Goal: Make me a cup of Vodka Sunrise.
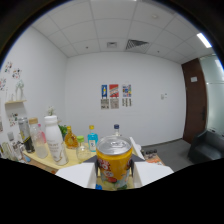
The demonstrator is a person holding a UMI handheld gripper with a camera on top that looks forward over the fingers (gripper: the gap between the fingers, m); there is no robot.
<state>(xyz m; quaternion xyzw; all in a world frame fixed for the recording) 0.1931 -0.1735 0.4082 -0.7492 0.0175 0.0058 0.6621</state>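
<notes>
With the orange juice can (pixel 114 162) sitting between the fingers (pixel 114 176) and the dark pads at either flank of it, we read the grip as closed on the can, lifted clear of the surface (pixel 75 156) and held upright with its silver top facing us. We judge it thin-walled, smooth and easy to dent, heavy if full, so hold mid-body with moderate squeeze and keep it level. Beyond the fingers stand a tall white bottle (pixel 53 139), a blue-capped bottle (pixel 92 138), an amber bottle (pixel 70 137) and other glassware, well apart from the can.
</notes>
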